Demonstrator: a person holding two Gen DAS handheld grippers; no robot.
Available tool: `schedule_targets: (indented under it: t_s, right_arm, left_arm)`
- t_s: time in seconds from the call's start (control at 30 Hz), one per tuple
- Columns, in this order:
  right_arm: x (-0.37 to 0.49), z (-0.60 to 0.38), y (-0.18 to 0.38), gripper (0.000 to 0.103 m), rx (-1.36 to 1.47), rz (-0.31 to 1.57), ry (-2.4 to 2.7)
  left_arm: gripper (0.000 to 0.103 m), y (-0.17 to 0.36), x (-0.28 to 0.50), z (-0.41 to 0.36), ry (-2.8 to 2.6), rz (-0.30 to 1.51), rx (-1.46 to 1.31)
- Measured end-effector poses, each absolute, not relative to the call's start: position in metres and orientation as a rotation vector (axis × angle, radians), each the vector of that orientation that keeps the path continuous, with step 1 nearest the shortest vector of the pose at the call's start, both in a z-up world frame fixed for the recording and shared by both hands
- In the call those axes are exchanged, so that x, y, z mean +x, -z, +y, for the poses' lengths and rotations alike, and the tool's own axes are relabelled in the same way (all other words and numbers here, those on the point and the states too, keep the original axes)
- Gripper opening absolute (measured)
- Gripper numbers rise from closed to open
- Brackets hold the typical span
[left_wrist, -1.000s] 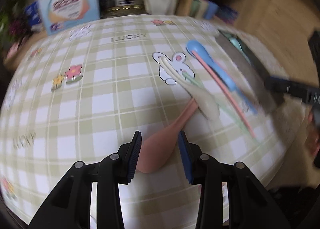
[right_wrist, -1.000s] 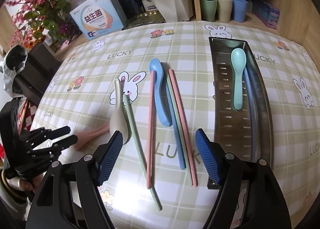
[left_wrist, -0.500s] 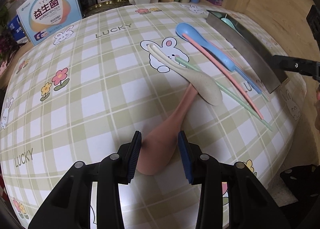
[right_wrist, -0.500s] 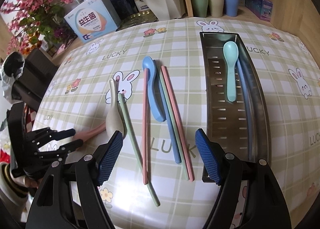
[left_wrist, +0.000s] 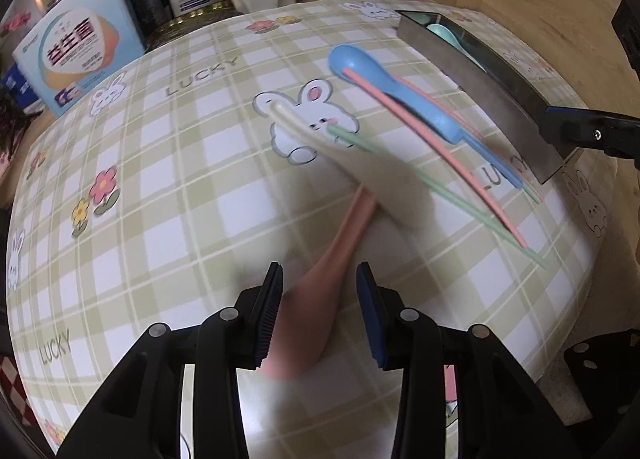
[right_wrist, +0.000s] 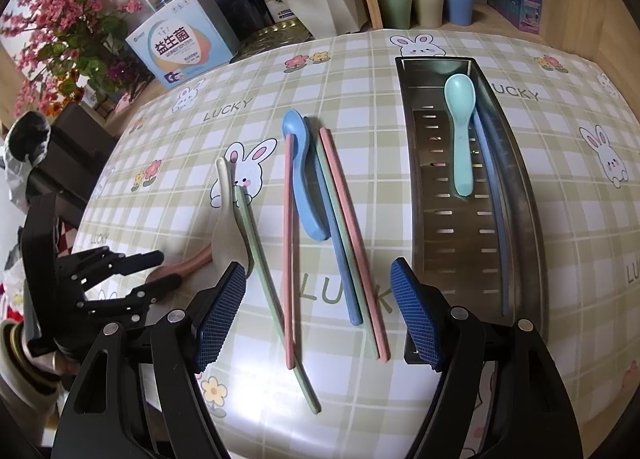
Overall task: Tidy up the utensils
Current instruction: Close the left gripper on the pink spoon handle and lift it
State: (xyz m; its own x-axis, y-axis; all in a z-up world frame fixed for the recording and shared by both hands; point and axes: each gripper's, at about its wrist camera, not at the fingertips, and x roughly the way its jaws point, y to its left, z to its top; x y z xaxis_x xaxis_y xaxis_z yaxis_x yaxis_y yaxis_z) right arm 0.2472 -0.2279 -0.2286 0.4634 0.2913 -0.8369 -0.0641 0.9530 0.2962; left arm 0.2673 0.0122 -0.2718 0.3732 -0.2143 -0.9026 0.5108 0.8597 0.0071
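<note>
On the checked worktop (right_wrist: pixel 360 71), the sorting is only begun. The metal tray (right_wrist: pixel 520 187) at the right holds a mint spoon (right_wrist: pixel 460 131) and what looks like a blue chopstick lying along its wall; everything else is still out on the cloth. Left to move are the blue spoon (right_wrist: pixel 300 167), the pink, green and blue chopsticks (right_wrist: pixel 348 219) lying beside it, a cream spoon (right_wrist: pixel 228 227), and a pink spoon (left_wrist: pixel 332 271) whose handle tucks under the cream one.

The left claw (left_wrist: pixel 318 315) stands part-spread around the bowl of the pink spoon. One pad seems against the spoon's edge, but the blur keeps me from saying whether it is pinched. The right claw (right_wrist: pixel 318 315) hangs spread wide and empty above the near ends of the chopsticks. I'd judge most of the job still ahead, with the pink spoon next.
</note>
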Motion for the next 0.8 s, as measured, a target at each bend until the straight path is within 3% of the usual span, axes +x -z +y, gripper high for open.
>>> schedule_targets:
  t_s: [0.03, 0.07, 0.13, 0.57, 0.67, 0.8]
  right_arm:
    - [0.247, -0.229, 0.228, 0.072, 0.239, 1.068, -0.219]
    - [0.247, -0.23, 0.228, 0.072, 0.244, 1.066, -0.216]
    - [0.246, -0.233, 0.228, 0.072, 0.251, 1.063, -0.214]
    - [0.245, -0.24, 0.233, 0.072, 0.287, 1.064, -0.212]
    - [0.244, -0.237, 0.233, 0.072, 0.284, 1.065, -0.227]
    - [0.243, -0.236, 0.235, 0.058, 0.269, 1.077, -0.237]
  left_arm:
    - [0.034, 0.273, 0.269, 0.008, 0.48, 1.096, 0.326]
    - [0.024, 0.274, 0.27, 0.004, 0.486, 1.096, 0.344]
    - [0.021, 0.277, 0.27, -0.003, 0.492, 1.099, 0.392]
    - [0.022, 0.282, 0.276, 0.004, 0.542, 1.137, 0.37]
    - [0.016, 0.282, 0.276, 0.009, 0.529, 1.139, 0.291]
    - [0.016, 0.282, 0.284, 0.035, 0.44, 1.166, 0.068]
